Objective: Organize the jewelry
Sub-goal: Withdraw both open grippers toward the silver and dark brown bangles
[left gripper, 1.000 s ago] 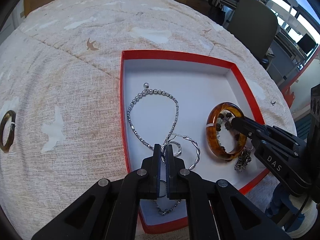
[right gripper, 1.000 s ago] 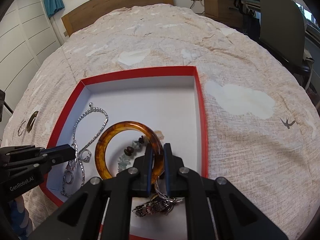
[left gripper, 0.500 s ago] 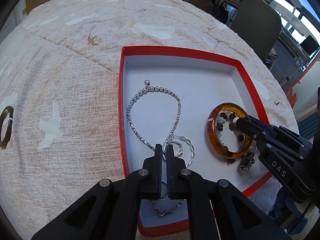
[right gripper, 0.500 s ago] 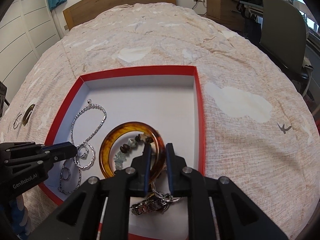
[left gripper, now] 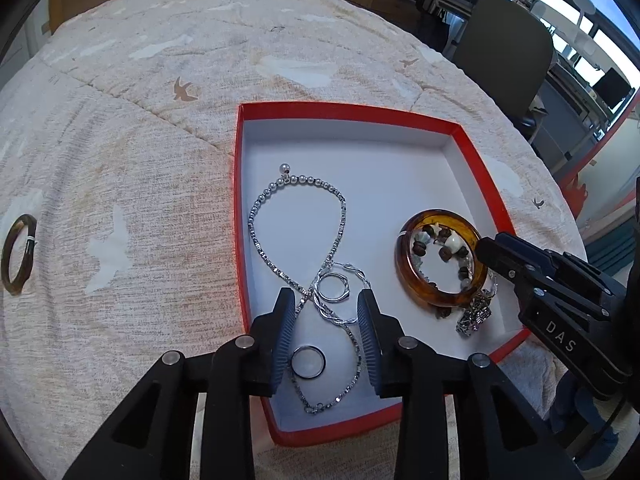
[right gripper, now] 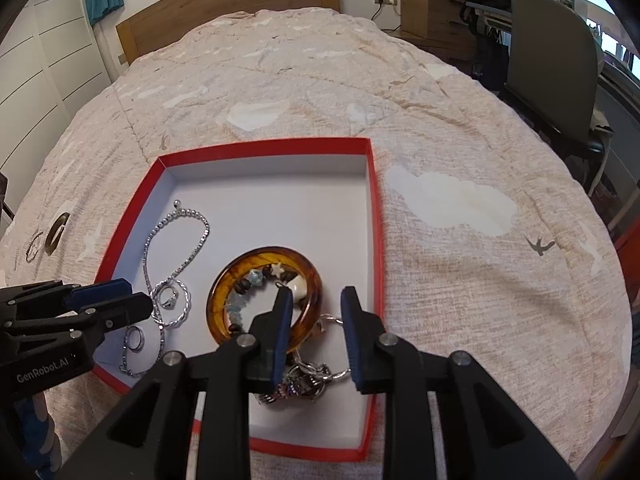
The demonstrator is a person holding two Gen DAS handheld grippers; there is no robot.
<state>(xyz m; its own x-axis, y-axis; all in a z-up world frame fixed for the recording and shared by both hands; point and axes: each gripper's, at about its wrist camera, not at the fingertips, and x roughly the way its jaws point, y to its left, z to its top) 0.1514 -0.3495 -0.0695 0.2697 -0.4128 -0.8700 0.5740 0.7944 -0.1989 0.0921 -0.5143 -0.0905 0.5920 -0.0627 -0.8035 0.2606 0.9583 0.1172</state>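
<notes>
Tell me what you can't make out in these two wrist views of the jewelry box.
- Silver charm cluster: right wrist view, partly hidden behind the right gripper, whose jaws are opening; its form is unclear.
- Silver chain: left wrist view, its lower loop passes behind the opening left gripper.
- Red box: its near corner is covered by the gripper's arms.
- Bangle on the bedspread: near the left edge, too distorted for detail.
</notes>
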